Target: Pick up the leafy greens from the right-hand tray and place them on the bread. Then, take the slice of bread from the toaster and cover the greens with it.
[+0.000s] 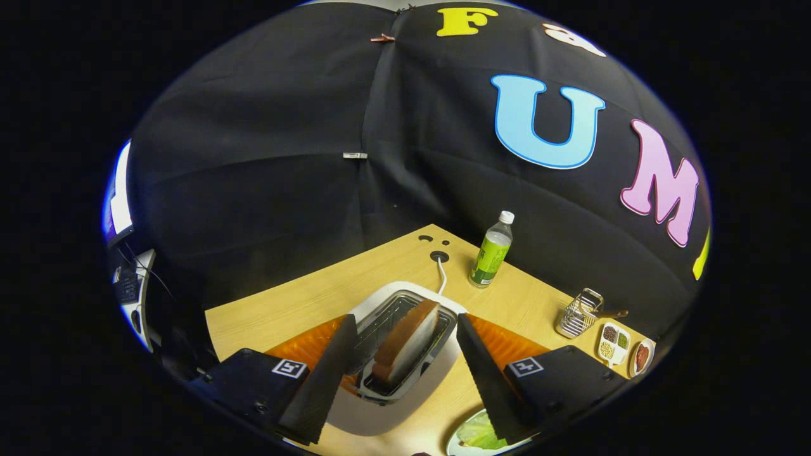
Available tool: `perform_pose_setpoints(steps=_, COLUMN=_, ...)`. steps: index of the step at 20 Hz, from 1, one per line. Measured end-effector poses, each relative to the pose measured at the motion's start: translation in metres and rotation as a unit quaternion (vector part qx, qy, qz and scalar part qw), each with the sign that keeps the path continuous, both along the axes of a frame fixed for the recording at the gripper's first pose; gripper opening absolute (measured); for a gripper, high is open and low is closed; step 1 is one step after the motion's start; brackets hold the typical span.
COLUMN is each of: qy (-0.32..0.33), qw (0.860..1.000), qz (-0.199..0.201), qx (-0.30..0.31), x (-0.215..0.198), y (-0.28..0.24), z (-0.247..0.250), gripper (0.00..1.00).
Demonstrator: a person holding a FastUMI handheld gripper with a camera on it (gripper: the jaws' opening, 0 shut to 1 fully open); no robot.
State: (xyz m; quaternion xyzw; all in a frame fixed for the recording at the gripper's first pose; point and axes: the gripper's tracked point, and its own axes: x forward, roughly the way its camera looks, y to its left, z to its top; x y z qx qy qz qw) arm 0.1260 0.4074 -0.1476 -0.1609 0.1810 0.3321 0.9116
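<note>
A white toaster point(405, 297) stands on the wooden table point(317, 297), with a brown-crusted slice of bread point(407, 342) upright in its slot. My gripper point(402, 380) is open above the toaster, and the slice stands between the two black fingers point(329, 373) without either touching it. Leafy greens point(478, 434) lie on a white plate point(453, 441) close under the right finger, partly hidden by it.
A green-labelled bottle point(491, 251) stands beyond the toaster near the table's back corner. To the right are a small wire rack point(578, 314), a divided dish of seeds point(613, 343) and a small red-filled dish point(641, 356). The toaster's white cord point(441, 273) runs to a table hole.
</note>
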Motion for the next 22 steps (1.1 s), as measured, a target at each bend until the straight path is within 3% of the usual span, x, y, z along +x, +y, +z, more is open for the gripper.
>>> perform_pose_setpoints(steps=6, qy=0.002, qw=1.0, qz=-0.021, qx=-0.022, x=0.012, y=0.005, z=-0.023, gripper=0.96)
perform_pose_setpoints(steps=8, qy=-0.003, qw=1.0, qz=-0.022, qx=-0.019, x=0.013, y=0.008, z=-0.022, gripper=0.87)
perform_pose_setpoints(steps=13, qy=-0.007, qw=0.999, qz=-0.03, qx=-0.027, x=0.011, y=0.007, z=-0.019, gripper=0.5)
perform_pose_setpoints(steps=20, qy=0.018, qw=0.998, qz=-0.059, qx=-0.012, x=0.009, y=0.0, z=-0.013, gripper=0.2)
perform_pose_setpoints(steps=22, qy=0.026, qw=0.998, qz=-0.063, qx=-0.006, x=0.01, y=-0.001, z=-0.01, gripper=0.19)
